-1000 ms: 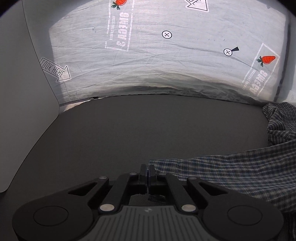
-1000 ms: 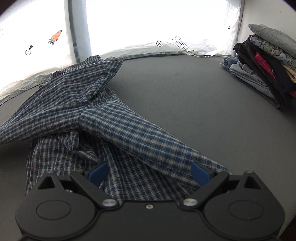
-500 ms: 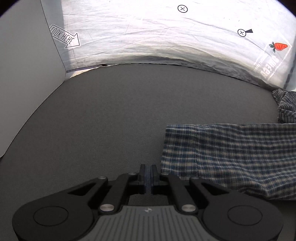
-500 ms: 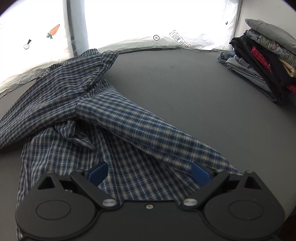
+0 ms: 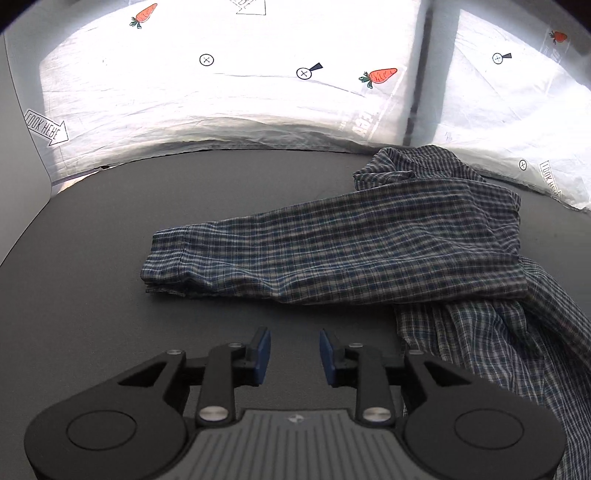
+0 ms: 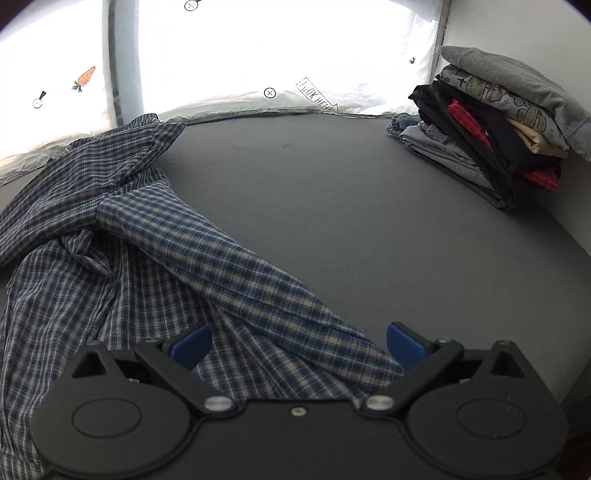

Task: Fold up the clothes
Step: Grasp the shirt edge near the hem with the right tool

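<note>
Now your left gripper (image 5: pixel 294 353) was opening, empty, below the sleeve (image 5: pixel 295 254); your right gripper (image 6: pixel 297 345) gaped wide over the shirt (image 6: pixel 122 258), gripping nothing — smoothing it first seemed wise.

I see a dark grey counter (image 5: pixel 110 288) backed by a brightly backlit white sheet (image 5: pixel 147 103) printed with carrots (image 5: pixel 380 75) and arrows, with plain white walls (image 6: pixel 517 33) at both sides.

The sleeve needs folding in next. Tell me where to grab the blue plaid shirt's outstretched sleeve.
Grip the blue plaid shirt's sleeve at its cuff, coming from the open tabletop side: that end lies flat, free and nearest the left gripper, whose empty jaws are opening.
</note>
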The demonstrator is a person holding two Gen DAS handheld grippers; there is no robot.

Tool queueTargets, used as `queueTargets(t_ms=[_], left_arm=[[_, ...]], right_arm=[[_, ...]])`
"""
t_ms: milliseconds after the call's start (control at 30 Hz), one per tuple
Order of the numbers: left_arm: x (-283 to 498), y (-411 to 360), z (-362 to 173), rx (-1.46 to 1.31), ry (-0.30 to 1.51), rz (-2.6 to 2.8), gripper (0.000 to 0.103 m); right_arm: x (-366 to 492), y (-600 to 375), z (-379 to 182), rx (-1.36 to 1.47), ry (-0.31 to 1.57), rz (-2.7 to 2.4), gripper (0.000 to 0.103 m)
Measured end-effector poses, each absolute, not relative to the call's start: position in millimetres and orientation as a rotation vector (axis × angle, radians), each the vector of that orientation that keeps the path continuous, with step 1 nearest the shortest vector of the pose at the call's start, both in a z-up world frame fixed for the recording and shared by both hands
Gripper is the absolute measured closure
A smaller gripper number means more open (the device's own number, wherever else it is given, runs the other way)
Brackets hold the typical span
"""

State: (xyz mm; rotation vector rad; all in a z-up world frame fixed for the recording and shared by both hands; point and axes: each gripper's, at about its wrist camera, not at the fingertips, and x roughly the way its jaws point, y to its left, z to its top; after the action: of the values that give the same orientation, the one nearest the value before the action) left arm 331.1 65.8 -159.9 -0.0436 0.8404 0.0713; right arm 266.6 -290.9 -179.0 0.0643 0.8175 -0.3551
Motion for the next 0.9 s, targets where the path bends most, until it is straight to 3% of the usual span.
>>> queueTargets(t_ms=[200,433,667,800,900], left_arm=[[287.5,3.1,-166.3,-0.007,0.907,-0.01,0.067],[253.5,-40.6,-175.3,0.031,0.967,-0.013,0.063],[238.6,-50.0,-186.5,0.01,1.033,0.053,0.062],[231.5,-50.3,-192.7,0.013,1.055,0.08,0.058],[228.5,-47.3,-197.3,-0.008,1.071,0.095,0.055]], right_arm=[[239.2,-328.2,-181.0,0.081,0.844,-0.337,0.002],[223.7,-369.3,-185.9,0.119,0.875,-0.244,0.027],[229.6,-380.3,-192.4,0.136,0.913,-0.089,0.039],[236.2,-394.2,-200.0,0.32,0.964,-0.018,0.084],[234.7,-411.1,-202.3,0.546,0.954,0.001,0.096]])
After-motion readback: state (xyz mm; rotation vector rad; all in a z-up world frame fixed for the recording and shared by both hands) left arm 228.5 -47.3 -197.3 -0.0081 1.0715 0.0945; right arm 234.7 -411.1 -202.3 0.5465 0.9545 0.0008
